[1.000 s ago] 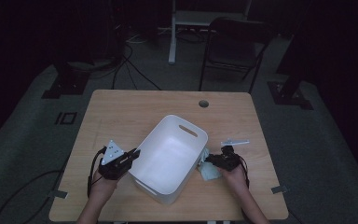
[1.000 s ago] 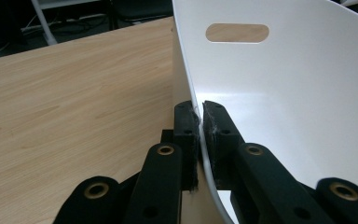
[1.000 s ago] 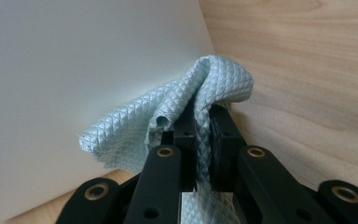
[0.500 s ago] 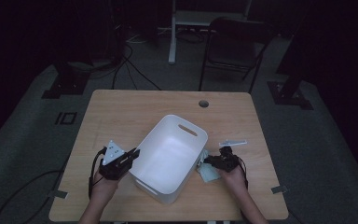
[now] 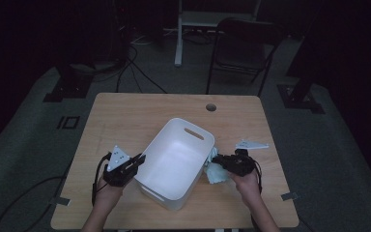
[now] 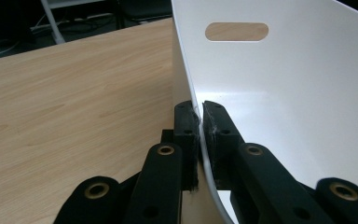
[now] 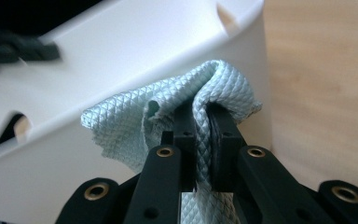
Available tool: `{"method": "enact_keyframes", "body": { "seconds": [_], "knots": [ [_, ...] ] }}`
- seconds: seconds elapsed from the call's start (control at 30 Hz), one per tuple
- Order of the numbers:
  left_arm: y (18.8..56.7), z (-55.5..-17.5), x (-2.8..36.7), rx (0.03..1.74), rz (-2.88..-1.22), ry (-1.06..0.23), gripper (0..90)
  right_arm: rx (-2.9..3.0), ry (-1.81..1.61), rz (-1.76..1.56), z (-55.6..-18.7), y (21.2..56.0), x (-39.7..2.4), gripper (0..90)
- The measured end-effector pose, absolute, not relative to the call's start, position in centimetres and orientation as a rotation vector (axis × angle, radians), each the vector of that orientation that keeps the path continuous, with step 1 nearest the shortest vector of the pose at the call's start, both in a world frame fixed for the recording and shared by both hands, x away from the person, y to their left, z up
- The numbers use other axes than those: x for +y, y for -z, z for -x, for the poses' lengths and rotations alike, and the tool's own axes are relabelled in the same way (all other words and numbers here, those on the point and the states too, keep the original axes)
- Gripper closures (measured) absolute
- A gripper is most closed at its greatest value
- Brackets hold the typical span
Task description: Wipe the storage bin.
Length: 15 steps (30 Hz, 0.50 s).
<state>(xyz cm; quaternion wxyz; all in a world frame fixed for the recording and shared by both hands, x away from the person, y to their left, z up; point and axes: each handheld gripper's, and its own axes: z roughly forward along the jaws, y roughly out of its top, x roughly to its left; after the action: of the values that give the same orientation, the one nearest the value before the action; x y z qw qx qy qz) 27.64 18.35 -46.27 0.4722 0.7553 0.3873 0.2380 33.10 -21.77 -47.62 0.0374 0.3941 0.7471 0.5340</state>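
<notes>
A white plastic tub [image 5: 174,159] with slot handles stands near the front of the wooden table [image 5: 125,116]. My left gripper [image 5: 139,159] is shut on the tub's left wall [image 6: 193,88], one jaw inside and one outside. My right gripper [image 5: 221,162] is shut on a pale green quilted cloth [image 5: 216,170], lifted just beside the tub's right wall. In the right gripper view the cloth [image 7: 186,98] bunches over the jaws, with the tub's outer wall [image 7: 121,56] right behind it.
A round cable hole [image 5: 211,107] sits in the table's far edge. A dark chair [image 5: 244,48] and a white stand [image 5: 183,24] are beyond the table, with cables on the floor. Bare tabletop stretches left of and behind the tub.
My right gripper has risen with the cloth, lifting it off the table beside the tub. The left gripper and tub have stayed put.
</notes>
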Motion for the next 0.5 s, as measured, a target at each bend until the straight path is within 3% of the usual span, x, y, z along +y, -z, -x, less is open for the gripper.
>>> {"method": "enact_keyframes", "body": {
  "seconds": [0.5],
  "knots": [
    [46.25, -27.73, 18.37, 0.918, -1.866, -0.580, 84.6, 2.225, -1.616, -1.151, -33.30, 46.87, -21.70, 83.4]
  ]
}}
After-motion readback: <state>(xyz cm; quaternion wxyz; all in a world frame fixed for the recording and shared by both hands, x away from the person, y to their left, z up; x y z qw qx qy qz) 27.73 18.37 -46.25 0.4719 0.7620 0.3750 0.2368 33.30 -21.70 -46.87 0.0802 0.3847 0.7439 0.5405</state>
